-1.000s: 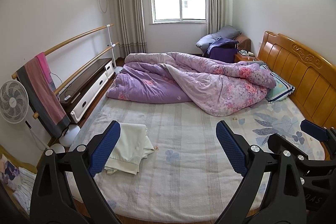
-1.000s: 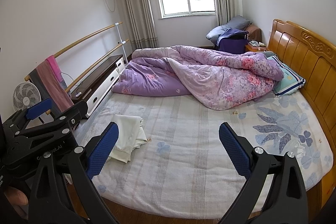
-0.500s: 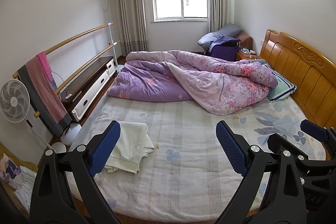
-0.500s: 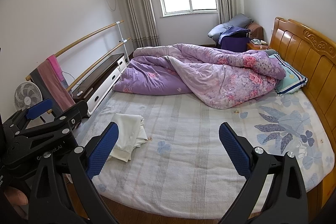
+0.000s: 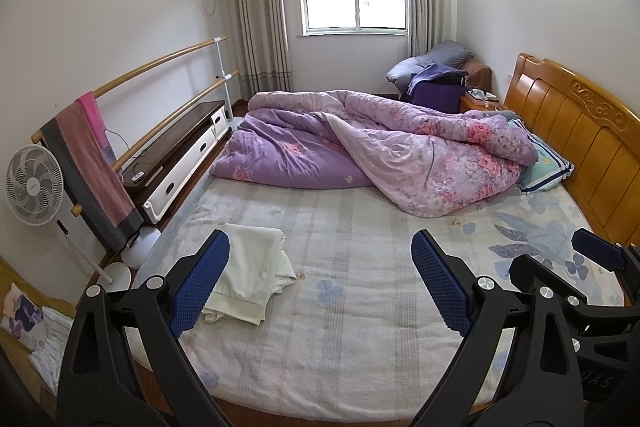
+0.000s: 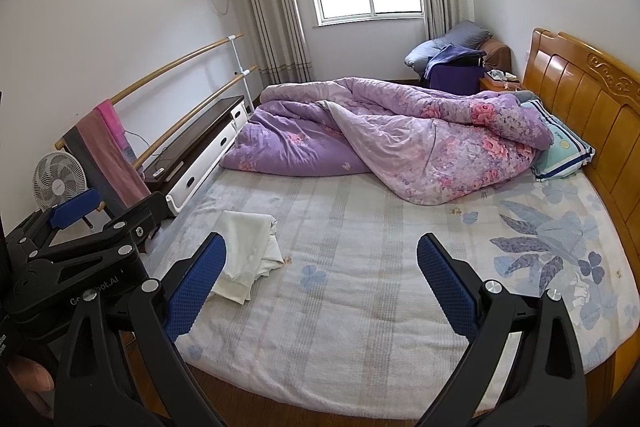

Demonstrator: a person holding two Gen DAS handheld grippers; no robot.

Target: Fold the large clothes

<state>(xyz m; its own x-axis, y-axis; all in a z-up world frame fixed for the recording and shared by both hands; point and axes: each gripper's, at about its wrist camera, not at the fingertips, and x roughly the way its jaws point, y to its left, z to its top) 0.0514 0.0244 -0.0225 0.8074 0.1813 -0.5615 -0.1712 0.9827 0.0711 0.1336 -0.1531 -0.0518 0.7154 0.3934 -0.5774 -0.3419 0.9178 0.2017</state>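
A folded cream-white garment (image 5: pixel 250 273) lies on the near left part of the bed's striped sheet (image 5: pixel 360 267); it also shows in the right wrist view (image 6: pixel 246 251). My left gripper (image 5: pixel 320 285) is open and empty, held above the bed's near edge, with the garment just behind its left finger. My right gripper (image 6: pixel 322 285) is open and empty, to the right of the left one, above the same edge. The left gripper's body shows at the left of the right wrist view (image 6: pixel 76 251).
A crumpled purple floral quilt (image 5: pixel 380 151) covers the far half of the bed. A pillow (image 5: pixel 546 167) lies by the wooden headboard (image 5: pixel 580 139). Left of the bed stand a fan (image 5: pixel 34 185), wooden rails with a hanging towel (image 5: pixel 92 167) and a low cabinet (image 5: pixel 180 155).
Both views have drifted slightly back and up from the bed. Both grippers stay open and the garment has not moved.
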